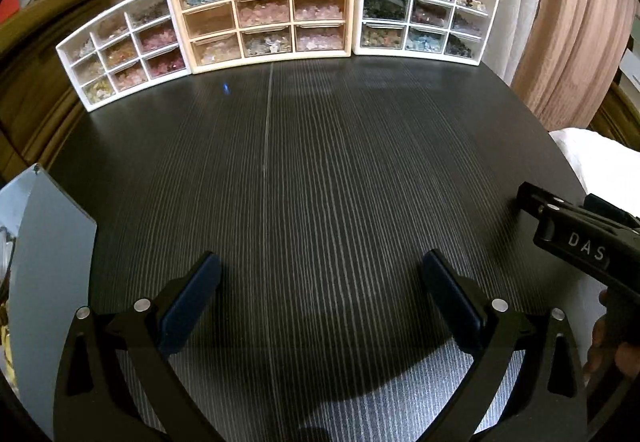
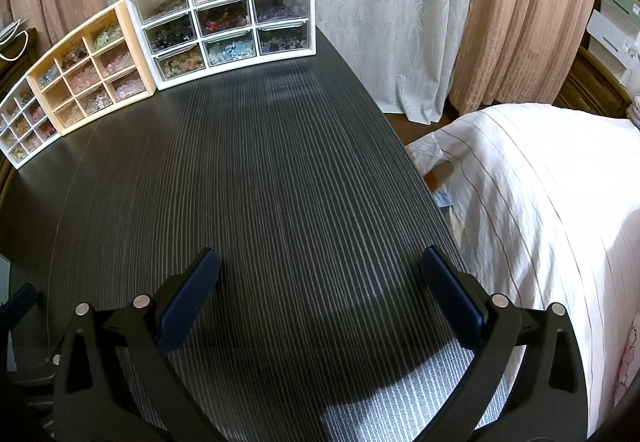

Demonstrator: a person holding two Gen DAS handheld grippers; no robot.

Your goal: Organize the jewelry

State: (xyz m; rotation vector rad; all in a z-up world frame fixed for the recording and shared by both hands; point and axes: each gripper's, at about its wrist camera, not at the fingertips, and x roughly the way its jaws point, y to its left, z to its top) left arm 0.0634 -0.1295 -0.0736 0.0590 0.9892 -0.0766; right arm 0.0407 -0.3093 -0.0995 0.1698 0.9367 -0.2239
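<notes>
Three nine-drawer organizers stood in a row along the far edge of the dark table (image 1: 320, 182) — a white left organizer (image 1: 124, 50), a cream middle organizer (image 1: 266, 10) and a white right organizer (image 2: 228, 14). The left gripper (image 1: 320, 298) and right gripper (image 2: 320, 298) were both spread wide and held nothing. The row ran left to right, well ahead of both; the left gripper faced the middle unit — the right gripper lay nearer the right one.

Three bead-filled drawer organizers (image 1: 264, 8) — side by side
</notes>
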